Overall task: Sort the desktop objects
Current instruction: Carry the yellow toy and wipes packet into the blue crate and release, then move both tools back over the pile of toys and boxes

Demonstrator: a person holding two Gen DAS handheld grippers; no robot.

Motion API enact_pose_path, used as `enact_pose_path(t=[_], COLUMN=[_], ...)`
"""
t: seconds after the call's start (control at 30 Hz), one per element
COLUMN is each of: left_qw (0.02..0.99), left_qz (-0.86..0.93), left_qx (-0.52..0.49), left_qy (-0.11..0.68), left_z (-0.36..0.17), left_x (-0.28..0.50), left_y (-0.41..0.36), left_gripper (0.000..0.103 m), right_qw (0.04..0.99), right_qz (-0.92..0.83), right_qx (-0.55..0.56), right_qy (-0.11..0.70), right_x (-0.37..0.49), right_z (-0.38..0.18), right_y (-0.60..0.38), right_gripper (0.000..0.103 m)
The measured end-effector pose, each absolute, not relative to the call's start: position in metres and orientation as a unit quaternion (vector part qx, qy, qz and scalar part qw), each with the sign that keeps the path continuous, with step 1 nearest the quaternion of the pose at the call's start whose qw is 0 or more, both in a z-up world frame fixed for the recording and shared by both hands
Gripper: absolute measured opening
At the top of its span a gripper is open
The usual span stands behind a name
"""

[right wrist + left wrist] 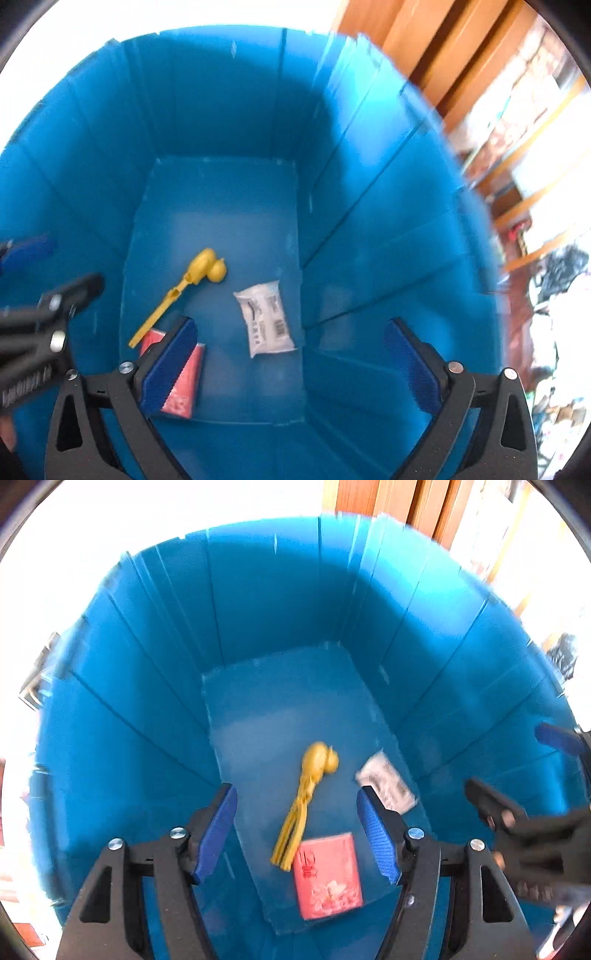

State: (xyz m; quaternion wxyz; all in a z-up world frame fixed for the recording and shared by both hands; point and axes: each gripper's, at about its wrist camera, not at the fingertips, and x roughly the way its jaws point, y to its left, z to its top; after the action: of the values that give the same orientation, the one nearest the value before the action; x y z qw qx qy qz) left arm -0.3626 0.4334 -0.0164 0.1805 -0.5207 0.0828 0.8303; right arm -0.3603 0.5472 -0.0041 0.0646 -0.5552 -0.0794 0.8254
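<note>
Lying on the floor of a deep blue bin (258, 609) are three things: a yellow duck-headed tool (308, 786), a white packet (388, 784) and a pink booklet (328, 875). The tool sits near the middle of the floor, its rounded duck-shaped head toward the far wall and its long handle running back toward the camera; from the left wrist view the handle end looks split into strands, though blur makes this hard to read. The handle tip reaches the booklet's corner; whether they touch I cannot tell. The packet lies to the right of the tool, apart from it and close to the right-hand wall, with a barcode and dark print too small to read.

From the right wrist view the same duck-headed tool (192, 288) and packet (267, 319) are in the open, while the booklet (188, 384) is mostly hidden behind a blue finger pad, only a pink strip and corner showing.

The left gripper (299, 834) hangs over the bin with its fingers spread wide and nothing between them; the tool handle and booklet lie on the floor below the gap. The right gripper (299, 365) is likewise wide open and holds nothing, over the floor beside the packet. Each gripper also juts in, blurred and cut off, at the edge of the other's view.

Beyond the bin's rim lie overexposed white, orange-brown wooden panels (424, 44) and smeared clutter at far right.
</note>
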Motion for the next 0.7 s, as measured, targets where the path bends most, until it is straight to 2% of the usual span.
enact_pose_path(t=[0.17,0.33,0.37,0.4,0.47,0.7], left_qw=[0.224,0.229,0.223,0.217,0.198,0.109], left_qz=[0.856,0.903,0.913,0.922,0.941,0.978], left_qx=[-0.461,-0.359,-0.339,-0.318,-0.274,-0.178], left_qy=[0.071,0.054,0.048,0.039,0.027,0.003], left_z=[0.032,0.079,0.085,0.091,0.097,0.083], left_x=[-0.329,-0.272,-0.261,-0.249,-0.225,-0.163], left_y=[0.423,0.381,0.37,0.358,0.336,0.268], left_gripper=[0.066,0.067,0.068,0.075,0.082,0.082], right_qw=[0.045,0.057,0.06,0.063,0.068,0.057], right_qz=[0.867,0.914,0.922,0.93,0.942,0.972], right_qx=[-0.489,-0.389,-0.368,-0.346,-0.307,-0.208], right_qy=[-0.088,-0.104,-0.107,-0.11,-0.116,-0.099], right_x=[-0.32,-0.267,-0.256,-0.245,-0.226,-0.18], right_z=[0.036,0.069,0.074,0.079,0.085,0.098], right_y=[0.531,0.507,0.5,0.493,0.478,0.423], right_gripper=[0.103,0.103,0.103,0.103,0.103,0.103])
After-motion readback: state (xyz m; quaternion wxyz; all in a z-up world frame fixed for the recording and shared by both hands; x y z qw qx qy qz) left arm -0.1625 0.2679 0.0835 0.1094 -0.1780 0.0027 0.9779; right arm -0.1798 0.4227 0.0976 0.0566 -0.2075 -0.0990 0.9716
